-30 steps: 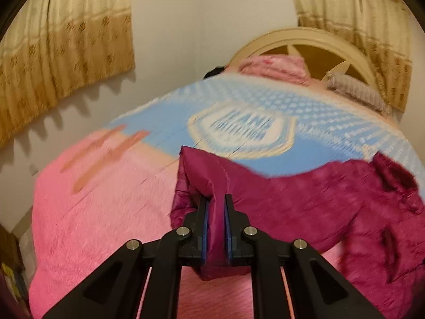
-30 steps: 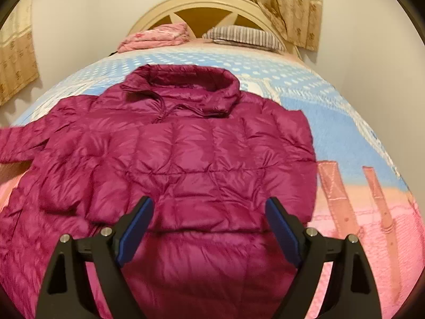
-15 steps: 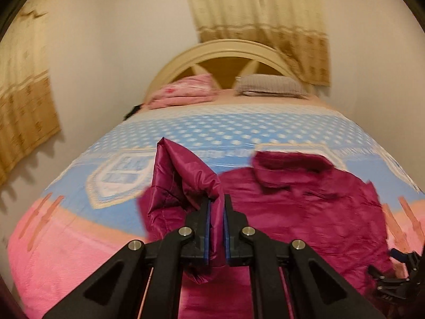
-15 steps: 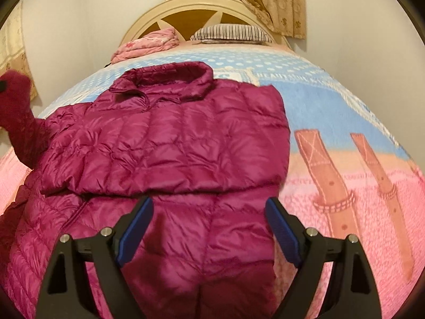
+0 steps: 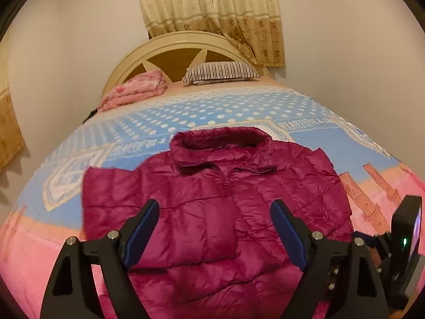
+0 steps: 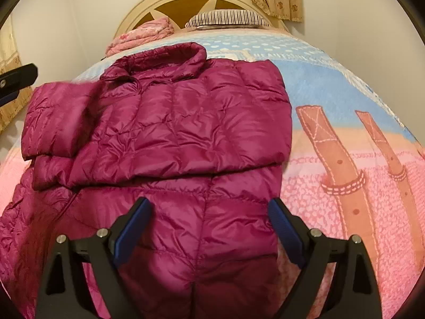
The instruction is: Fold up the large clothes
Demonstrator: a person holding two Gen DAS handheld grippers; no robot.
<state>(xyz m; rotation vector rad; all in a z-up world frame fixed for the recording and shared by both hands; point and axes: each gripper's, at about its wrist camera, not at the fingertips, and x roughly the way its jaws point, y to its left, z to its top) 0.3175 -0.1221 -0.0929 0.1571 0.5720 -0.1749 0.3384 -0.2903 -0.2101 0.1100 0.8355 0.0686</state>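
A magenta quilted puffer jacket [image 5: 220, 202] lies front up on the bed, collar toward the headboard; it also shows in the right wrist view [image 6: 180, 138]. Both sleeves are folded across the chest; the left sleeve [image 5: 119, 199] lies over the front, its cuff end at the left [image 6: 50, 117]. My left gripper [image 5: 215, 228] is open and empty above the jacket's lower chest. My right gripper [image 6: 209, 228] is open and empty above the jacket's hem area. The right gripper's body shows at the far right of the left wrist view [image 5: 403, 244].
The bed has a blue, white and pink patterned cover [image 5: 239, 109] [image 6: 345, 146]. A striped pillow [image 5: 220, 72] and a folded pink blanket [image 5: 132, 90] lie by the cream headboard [image 5: 175, 50]. Walls stand close on both sides; curtains [image 5: 212, 16] hang behind.
My left gripper carried the left sleeve rightward over the jacket's front, then opened and let it go. The right gripper stayed open and shifted slightly closer to the jacket.
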